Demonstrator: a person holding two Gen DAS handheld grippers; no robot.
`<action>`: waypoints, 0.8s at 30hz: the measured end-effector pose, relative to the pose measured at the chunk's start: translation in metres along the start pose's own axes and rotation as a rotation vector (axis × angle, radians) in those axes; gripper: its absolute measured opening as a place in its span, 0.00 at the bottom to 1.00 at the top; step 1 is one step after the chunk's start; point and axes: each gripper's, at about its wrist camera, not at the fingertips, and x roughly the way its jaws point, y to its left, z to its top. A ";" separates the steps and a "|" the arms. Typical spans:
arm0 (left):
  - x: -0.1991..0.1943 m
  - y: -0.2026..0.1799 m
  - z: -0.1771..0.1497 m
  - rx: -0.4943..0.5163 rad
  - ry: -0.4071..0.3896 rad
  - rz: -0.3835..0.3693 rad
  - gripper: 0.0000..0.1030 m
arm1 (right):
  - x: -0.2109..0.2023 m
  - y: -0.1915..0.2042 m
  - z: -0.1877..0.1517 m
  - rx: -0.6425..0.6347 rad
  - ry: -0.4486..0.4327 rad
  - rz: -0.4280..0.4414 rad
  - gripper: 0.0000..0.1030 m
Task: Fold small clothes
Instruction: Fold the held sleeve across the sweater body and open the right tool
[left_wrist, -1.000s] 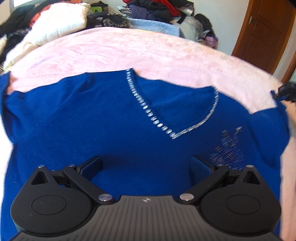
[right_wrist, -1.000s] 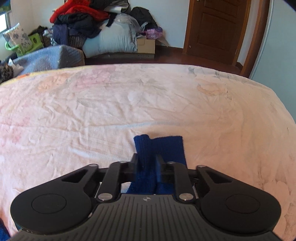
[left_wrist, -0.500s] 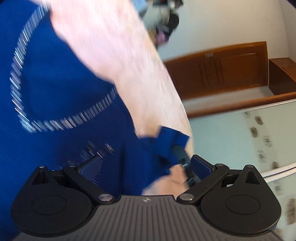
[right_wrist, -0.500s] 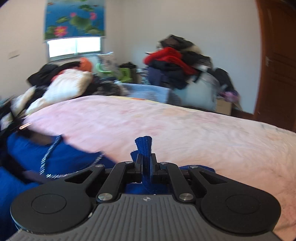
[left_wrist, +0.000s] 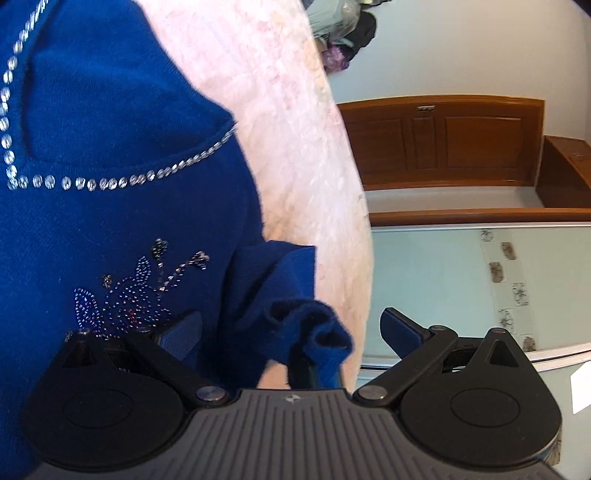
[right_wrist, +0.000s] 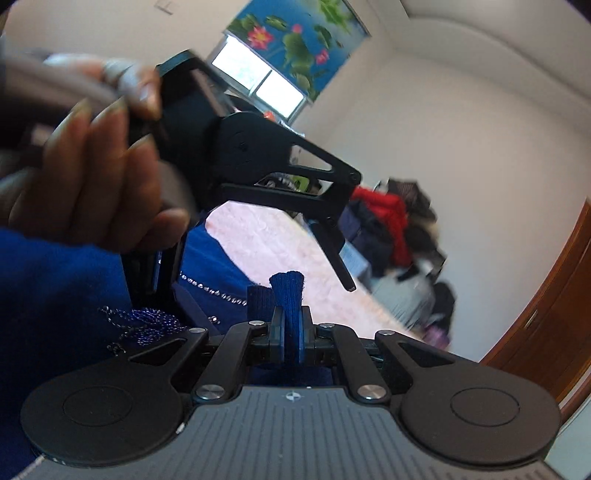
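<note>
sleeve cuff (right_wrist: 287, 295) of blue sweater (left_wrist: 110, 229) clamped in right gripper (right_wrist: 291, 334), just ahead of left gripper (left_wrist: 291, 328), jaws apart; cuff may slip and the fold bunch.

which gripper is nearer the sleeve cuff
Right. The right gripper has its jaws shut on the cuff of the blue sweater. The left gripper is open, with the cuff bunched between its jaws but not pinched.

My blue sweater (left_wrist: 110, 229) is soft matt knit with glinting beads — bedspread (left_wrist: 295, 147) fuzzy pink cloth, door (left_wrist: 443, 140) glossy wood.
</note>
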 end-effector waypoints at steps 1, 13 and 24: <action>-0.003 -0.001 0.000 -0.001 -0.002 -0.014 1.00 | -0.002 0.001 0.000 -0.005 0.001 0.003 0.08; 0.005 0.015 -0.009 -0.077 0.078 0.001 0.61 | -0.026 0.021 -0.007 -0.103 -0.049 0.012 0.07; -0.002 0.016 -0.010 -0.027 0.043 0.068 0.13 | -0.035 0.014 0.001 -0.044 -0.046 0.092 0.46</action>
